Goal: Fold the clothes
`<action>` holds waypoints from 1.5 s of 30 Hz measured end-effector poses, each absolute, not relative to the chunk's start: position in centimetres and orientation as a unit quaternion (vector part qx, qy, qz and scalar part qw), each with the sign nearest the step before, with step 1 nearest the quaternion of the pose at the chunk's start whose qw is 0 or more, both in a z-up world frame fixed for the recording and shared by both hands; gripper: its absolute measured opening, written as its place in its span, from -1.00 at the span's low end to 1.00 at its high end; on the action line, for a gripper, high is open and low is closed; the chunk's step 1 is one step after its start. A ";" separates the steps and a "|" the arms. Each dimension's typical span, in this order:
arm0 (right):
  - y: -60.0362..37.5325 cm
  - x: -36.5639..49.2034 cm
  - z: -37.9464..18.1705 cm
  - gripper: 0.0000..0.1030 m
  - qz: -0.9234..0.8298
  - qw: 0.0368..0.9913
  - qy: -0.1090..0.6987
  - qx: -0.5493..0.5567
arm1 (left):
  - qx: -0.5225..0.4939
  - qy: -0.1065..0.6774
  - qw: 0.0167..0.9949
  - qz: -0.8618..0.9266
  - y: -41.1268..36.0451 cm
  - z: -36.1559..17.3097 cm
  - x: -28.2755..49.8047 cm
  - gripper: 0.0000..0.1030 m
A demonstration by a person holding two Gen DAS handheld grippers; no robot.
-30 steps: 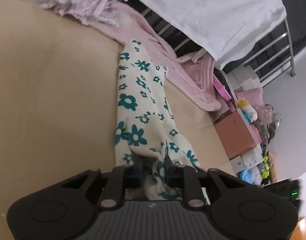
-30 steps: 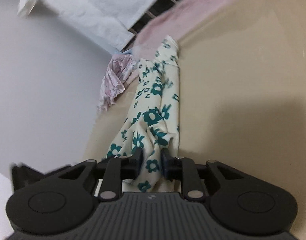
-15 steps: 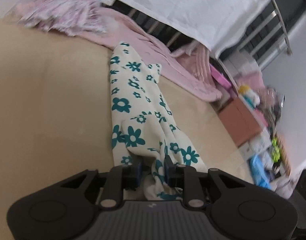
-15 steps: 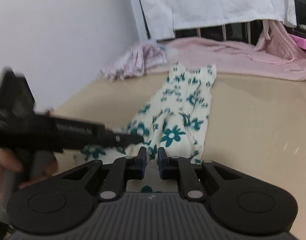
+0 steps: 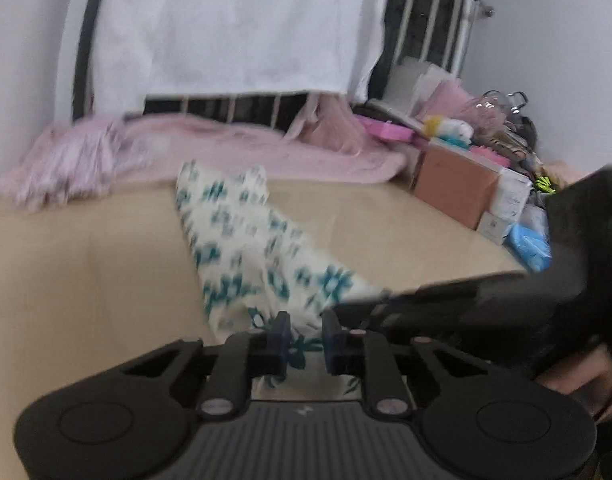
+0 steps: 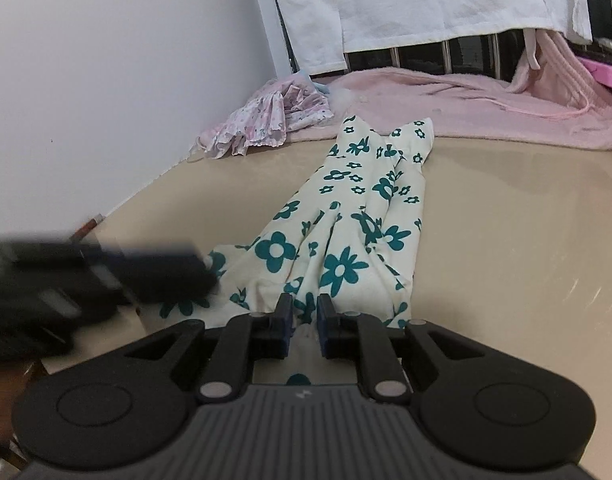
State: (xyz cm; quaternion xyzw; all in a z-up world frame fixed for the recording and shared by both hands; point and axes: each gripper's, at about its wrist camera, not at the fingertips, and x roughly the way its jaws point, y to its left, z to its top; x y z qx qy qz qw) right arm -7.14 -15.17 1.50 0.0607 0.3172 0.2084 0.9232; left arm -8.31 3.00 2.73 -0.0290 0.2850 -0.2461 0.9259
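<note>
Cream fabric with teal flowers is the item under work: a floral garment (image 5: 241, 248) lying lengthwise on the tan bed surface (image 5: 85, 280).

Left wrist view: the picture is blurred. The garment runs from the tool at 6 o'clock up toward 12 o'clock, its far end stopping just short of the pink blanket (image 5: 265, 148). The left tool (image 5: 305, 340) has its jaws drawn close, having just been closing, with the near hem of the garment between them; I judge it pinching the hem. The right tool (image 5: 370, 304) enters from 3 o'clock, its tip at the same hem. A brown box (image 5: 454, 188) and clutter stand at 2 o'clock, off the working area.

Right wrist view: this picture is sharp. The garment (image 6: 346, 220) fans wide at the near hem and narrows toward 12 o'clock, where its two points touch the pink blanket (image 6: 486, 116). The right tool (image 6: 305, 320) has its jaws nearly together, pinching a gather of the hem. The left tool (image 6: 177, 272) comes in blurred from 9 o'clock, at the hem's other corner. A pink-printed frilled garment (image 6: 265, 124) lies crumpled at 11 o'clock, untouched.

Assessment: the garment appears laid out and narrowed lengthwise, with ridges running along it, but no crosswise fold is visible. Both near corners are held, which suits carrying the hem toward the far end. That fold, any further fold, and the frilled garment remain outstanding.
</note>
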 end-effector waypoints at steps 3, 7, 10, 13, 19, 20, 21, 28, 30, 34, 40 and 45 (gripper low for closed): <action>-15.5 -7.2 1.6 -0.74 0.212 0.922 0.317 0.070 | -0.044 0.296 0.922 -0.246 3.8 1.2 -7.7 -0.66; -17.1 -8.8 3.5 -0.73 0.219 0.930 0.279 0.098 | -0.039 0.298 0.921 -0.246 3.8 1.2 -7.9 -0.67; -18.1 -9.0 3.8 -0.73 0.177 0.942 0.268 0.098 | -0.028 0.295 0.924 -0.242 3.5 1.4 -8.1 -0.67; -17.6 -7.2 1.9 -0.75 0.161 0.932 0.310 0.099 | -0.048 0.301 0.921 -0.241 3.9 1.3 -7.8 -0.66; -16.5 -6.5 0.9 -0.76 0.156 0.930 0.323 0.081 | -0.058 0.301 0.923 -0.233 3.8 2.5 -7.8 -0.53; -16.6 -6.8 1.3 -0.76 0.154 0.932 0.319 0.076 | -0.049 0.286 0.929 -0.230 3.7 3.2 -7.8 -0.39; -16.8 -7.1 1.8 -0.76 0.154 0.935 0.310 0.077 | -0.039 0.271 0.935 -0.223 3.5 3.6 -7.6 -0.11; -15.7 -7.8 2.8 -0.75 0.174 0.939 0.293 0.049 | -0.035 0.316 0.927 -0.200 2.3 1.7 -4.0 -0.51; -14.4 -7.6 1.2 -0.74 0.162 0.936 0.312 0.019 | -0.020 0.308 0.930 -0.197 2.0 1.2 -4.4 -0.51; -13.6 -7.9 1.1 -0.74 0.153 0.938 0.311 0.002 | -0.008 0.318 0.929 -0.188 1.7 1.2 -5.3 -0.51; -13.0 -11.9 1.5 -0.74 0.183 0.927 0.325 -0.026 | 0.018 0.313 0.926 -0.213 1.8 1.3 -10.6 -0.50; -14.3 -14.3 2.7 -0.68 0.221 0.922 0.318 -0.003 | 0.011 0.263 0.939 -0.222 4.5 3.4 -12.3 -0.09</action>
